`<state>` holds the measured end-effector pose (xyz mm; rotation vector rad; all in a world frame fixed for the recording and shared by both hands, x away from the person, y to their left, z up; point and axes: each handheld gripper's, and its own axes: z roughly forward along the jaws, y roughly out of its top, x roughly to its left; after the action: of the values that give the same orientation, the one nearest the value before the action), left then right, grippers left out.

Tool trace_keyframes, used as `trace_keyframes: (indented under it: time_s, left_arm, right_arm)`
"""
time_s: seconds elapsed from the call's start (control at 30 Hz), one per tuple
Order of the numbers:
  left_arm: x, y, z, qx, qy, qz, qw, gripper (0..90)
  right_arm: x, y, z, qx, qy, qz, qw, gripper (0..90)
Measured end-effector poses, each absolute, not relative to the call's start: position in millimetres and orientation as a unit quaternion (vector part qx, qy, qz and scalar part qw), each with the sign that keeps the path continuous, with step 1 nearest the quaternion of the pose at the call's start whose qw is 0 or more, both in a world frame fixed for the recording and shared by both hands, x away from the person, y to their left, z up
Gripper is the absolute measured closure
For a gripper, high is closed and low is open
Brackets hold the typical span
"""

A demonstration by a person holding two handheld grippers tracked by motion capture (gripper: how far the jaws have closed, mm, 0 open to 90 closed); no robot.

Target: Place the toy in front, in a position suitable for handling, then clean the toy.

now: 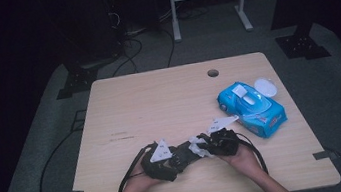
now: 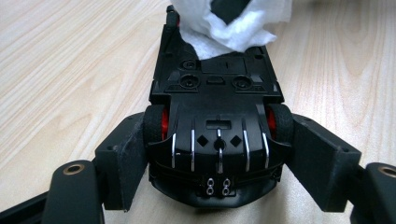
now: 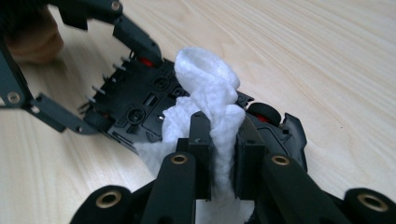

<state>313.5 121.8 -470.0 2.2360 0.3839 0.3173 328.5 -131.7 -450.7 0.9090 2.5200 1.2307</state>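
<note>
Toy car (image 2: 217,135), underside up, front end hidden beneath white wipe (image 3: 210,107). Left claw (image 2: 217,158) clamps car's sides near bench (image 1: 159,102) edge; right claw (image 3: 223,154) pinches wipe tight, pointing left.

In the left gripper view, the white wipe (image 2: 233,25) runs off the top edge and covers the far end of the black toy car (image 2: 217,116). In the right gripper view, the wipe's lower end drops out of the bottom edge. The blue wipes pack (image 1: 252,108) carries print too small to read.
</note>
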Motion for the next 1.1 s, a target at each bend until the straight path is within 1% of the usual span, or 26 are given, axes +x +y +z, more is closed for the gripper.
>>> trace_keyframes:
  time_s: [0.07,0.2,0.27,0.37,0.57,0.67,0.8,0.9,1.0,1.1]
  left_arm:
    - [314,122,-469,0.887,0.153,0.125,0.418,25.1]
    - [314,122,-468,0.886,0.151,0.126,0.420,25.1]
    - [314,122,-468,0.887,0.149,0.127,0.418,25.1]
    - [314,121,-469,0.889,0.150,0.128,0.413,25.1]
    - [315,121,-469,0.891,0.151,0.125,0.411,25.1]
    - [314,122,-470,0.891,0.152,0.127,0.409,25.1]
    - [315,123,-468,0.887,0.154,0.122,0.417,25.1]
    - [315,123,-467,0.890,0.148,0.126,0.413,25.1]
    - [315,122,-468,0.891,0.150,0.126,0.409,25.1]
    - [316,122,-468,0.890,0.153,0.125,0.410,25.4]
  right_arm:
    - [330,-133,-451,0.305,0.853,0.412,0.095,79.5]
    - [338,-146,-455,0.325,0.846,0.417,0.076,79.5]
    - [336,-145,-455,0.322,0.846,0.416,0.083,79.6]
    - [333,-142,-453,0.318,0.849,0.412,0.094,79.6]
    - [323,-121,-451,0.289,0.850,0.437,0.057,79.5]
    - [321,-115,-450,0.274,0.857,0.431,0.068,79.5]
    - [329,-134,-452,0.303,0.851,0.418,0.091,79.5]
    - [335,-153,-455,0.328,0.847,0.408,0.093,79.5]
    - [332,-158,-455,0.332,0.846,0.409,0.087,79.5]
    - [325,-147,-452,0.312,0.846,0.427,0.066,79.5]
